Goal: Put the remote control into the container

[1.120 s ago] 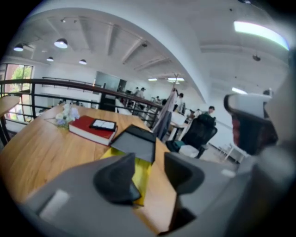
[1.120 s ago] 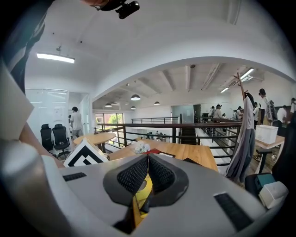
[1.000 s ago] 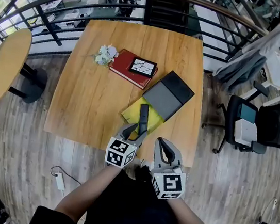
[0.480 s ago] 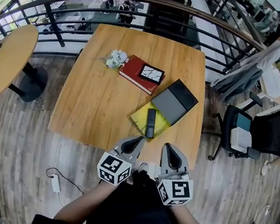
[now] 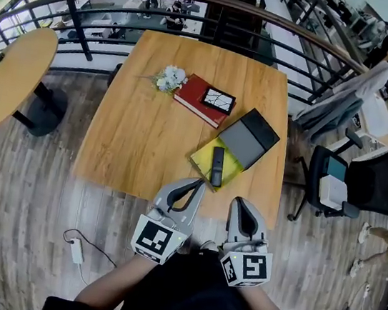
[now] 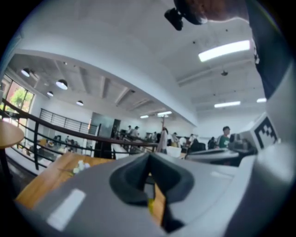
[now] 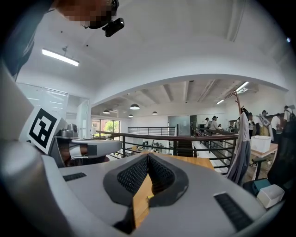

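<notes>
The black remote control (image 5: pixel 217 166) lies lengthwise in the shallow yellow container (image 5: pixel 204 161) near the wooden table's front edge. Nothing touches it. My left gripper (image 5: pixel 198 182) is shut and empty, held just off the table's front edge, a short way below and left of the container. My right gripper (image 5: pixel 238 203) is beside it, also shut and empty. In the left gripper view the jaws (image 6: pixel 149 159) meet with only a strip of table showing past them. In the right gripper view the jaws (image 7: pixel 148 158) meet the same way.
A grey and black flat box (image 5: pixel 249 137) overlaps the container's far right corner. A red book (image 5: pixel 196 98) with a black-and-white card on it and a small flower bunch (image 5: pixel 168 78) lie further back. A round table (image 5: pixel 10 76), a railing (image 5: pixel 202 4), an office chair (image 5: pixel 352 181) and a floor power strip (image 5: pixel 78 250) surround the table.
The left gripper has let go of the remote, shut its jaws and drawn back off the table edge. The remote stays in the yellow container. The right gripper moved little.
</notes>
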The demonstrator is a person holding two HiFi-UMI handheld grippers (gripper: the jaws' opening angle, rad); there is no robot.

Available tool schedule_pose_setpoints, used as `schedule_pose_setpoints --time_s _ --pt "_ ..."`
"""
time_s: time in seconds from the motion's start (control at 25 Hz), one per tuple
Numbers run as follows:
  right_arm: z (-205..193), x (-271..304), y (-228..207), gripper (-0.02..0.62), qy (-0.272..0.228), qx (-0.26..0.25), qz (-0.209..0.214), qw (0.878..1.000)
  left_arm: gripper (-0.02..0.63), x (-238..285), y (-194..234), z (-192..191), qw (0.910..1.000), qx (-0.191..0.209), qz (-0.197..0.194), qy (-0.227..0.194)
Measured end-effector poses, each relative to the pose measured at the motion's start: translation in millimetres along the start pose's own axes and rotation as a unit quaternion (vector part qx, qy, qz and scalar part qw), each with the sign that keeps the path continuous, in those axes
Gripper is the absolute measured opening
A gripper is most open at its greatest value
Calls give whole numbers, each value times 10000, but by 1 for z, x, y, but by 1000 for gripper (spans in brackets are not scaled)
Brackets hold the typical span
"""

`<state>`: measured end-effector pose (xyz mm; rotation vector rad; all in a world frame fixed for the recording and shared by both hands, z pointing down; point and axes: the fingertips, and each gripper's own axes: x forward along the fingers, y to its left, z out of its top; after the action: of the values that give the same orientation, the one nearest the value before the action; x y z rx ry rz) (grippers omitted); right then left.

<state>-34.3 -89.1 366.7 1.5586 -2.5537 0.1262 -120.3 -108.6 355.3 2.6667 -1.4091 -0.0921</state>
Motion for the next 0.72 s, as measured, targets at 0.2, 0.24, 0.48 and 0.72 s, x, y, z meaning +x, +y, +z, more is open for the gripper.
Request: schedule_pose_setpoints --time_s 0.2,0.24,0.48,0.72 --pt "29 3 7 18 -440 -150 302 9985 0 -4 -2 19 9989 120 309 -327" --pt "35 3 6 18 -538 -199 329 9978 2 -2 -6 19 9989 140 295 -326" --pt "52 2 -10 18 -962 -235 154 9950 1 10 -18 24 9988 220 302 -324" --pt "53 -6 -13 18 -1117 -220 5 9935 0 10 -20 27 9984 359 281 -346"
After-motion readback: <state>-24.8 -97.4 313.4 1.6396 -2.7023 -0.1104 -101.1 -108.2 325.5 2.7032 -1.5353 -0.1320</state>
